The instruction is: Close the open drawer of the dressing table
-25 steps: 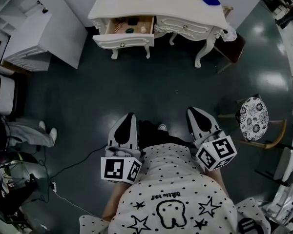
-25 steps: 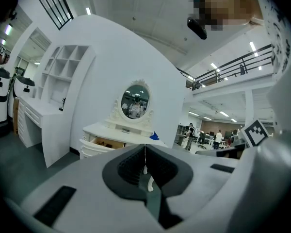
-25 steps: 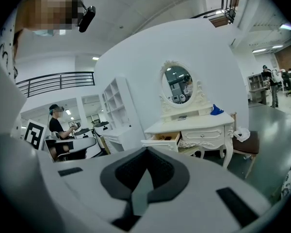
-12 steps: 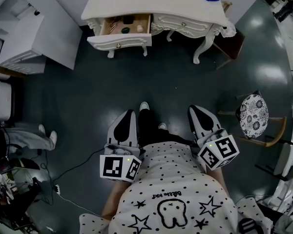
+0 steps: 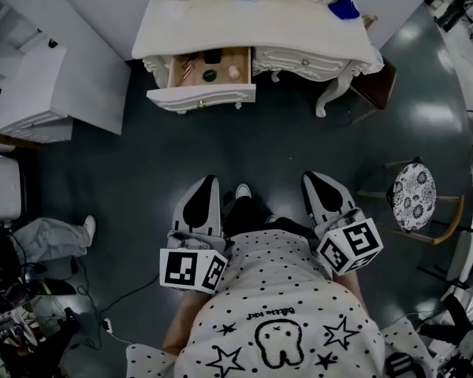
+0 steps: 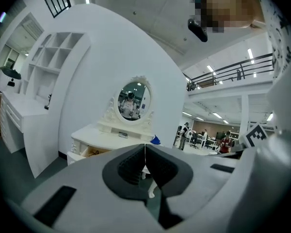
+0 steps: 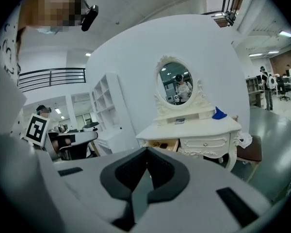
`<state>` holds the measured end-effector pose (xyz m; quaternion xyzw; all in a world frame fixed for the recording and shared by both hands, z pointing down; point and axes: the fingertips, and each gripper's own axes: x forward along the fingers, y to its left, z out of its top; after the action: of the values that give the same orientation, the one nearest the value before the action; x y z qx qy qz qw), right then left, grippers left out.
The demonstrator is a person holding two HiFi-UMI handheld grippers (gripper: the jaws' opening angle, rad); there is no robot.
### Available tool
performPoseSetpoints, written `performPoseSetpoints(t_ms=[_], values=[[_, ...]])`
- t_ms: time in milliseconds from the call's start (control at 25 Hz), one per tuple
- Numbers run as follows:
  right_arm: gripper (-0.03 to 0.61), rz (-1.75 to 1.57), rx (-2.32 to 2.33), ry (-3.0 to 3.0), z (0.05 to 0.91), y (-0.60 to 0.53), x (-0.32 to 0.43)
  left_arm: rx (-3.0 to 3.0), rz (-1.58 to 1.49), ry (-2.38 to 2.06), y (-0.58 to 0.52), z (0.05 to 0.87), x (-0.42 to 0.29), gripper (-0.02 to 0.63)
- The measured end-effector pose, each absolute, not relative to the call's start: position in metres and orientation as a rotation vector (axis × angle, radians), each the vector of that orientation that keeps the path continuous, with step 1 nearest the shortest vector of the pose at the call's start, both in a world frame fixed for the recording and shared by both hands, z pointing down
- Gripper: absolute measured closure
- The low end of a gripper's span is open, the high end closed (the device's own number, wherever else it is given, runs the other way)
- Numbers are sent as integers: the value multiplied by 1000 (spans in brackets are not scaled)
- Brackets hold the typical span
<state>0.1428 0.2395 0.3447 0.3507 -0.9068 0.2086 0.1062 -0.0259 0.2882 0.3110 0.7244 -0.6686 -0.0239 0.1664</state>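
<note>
The white dressing table (image 5: pixel 252 18) stands at the top of the head view. Its left drawer (image 5: pixel 202 95) is pulled out, with small items lying inside; the right drawer (image 5: pixel 303 60) is closed. My left gripper (image 5: pixel 207 181) and right gripper (image 5: pixel 314 178) are held low in front of the person's body, well short of the table and pointing toward it. Both are shut with nothing between the fingers. The left gripper view has the shut left gripper (image 6: pixel 145 147) with the open drawer (image 6: pixel 89 152) beyond. The right gripper (image 7: pixel 146 149) faces the drawer (image 7: pixel 162 143) under the oval mirror (image 7: pixel 177 89).
A white shelf unit (image 5: pixel 55 77) stands left of the table. A brown seat (image 5: pixel 376 85) sits at the table's right leg, and a patterned stool (image 5: pixel 414 197) stands at the right. Cables (image 5: pixel 118 290) and a person's leg (image 5: pixel 47 239) lie at the lower left. Dark floor stretches between me and the table.
The dressing table has drawn nearer in the head view as the person stepped forward. Both grippers travelled toward it and stayed shut. The drawer stays pulled out.
</note>
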Motion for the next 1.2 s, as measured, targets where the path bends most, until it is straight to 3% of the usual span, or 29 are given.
performPoseSetpoints(t_ms=[440,1200], values=[[571,638,1040,-2656,353,210,85,2035,-55,-1893,255,323,-88,598],[569,576,897,-2702,352,67,72,1892,-113,-2101,132,312,-125,598]])
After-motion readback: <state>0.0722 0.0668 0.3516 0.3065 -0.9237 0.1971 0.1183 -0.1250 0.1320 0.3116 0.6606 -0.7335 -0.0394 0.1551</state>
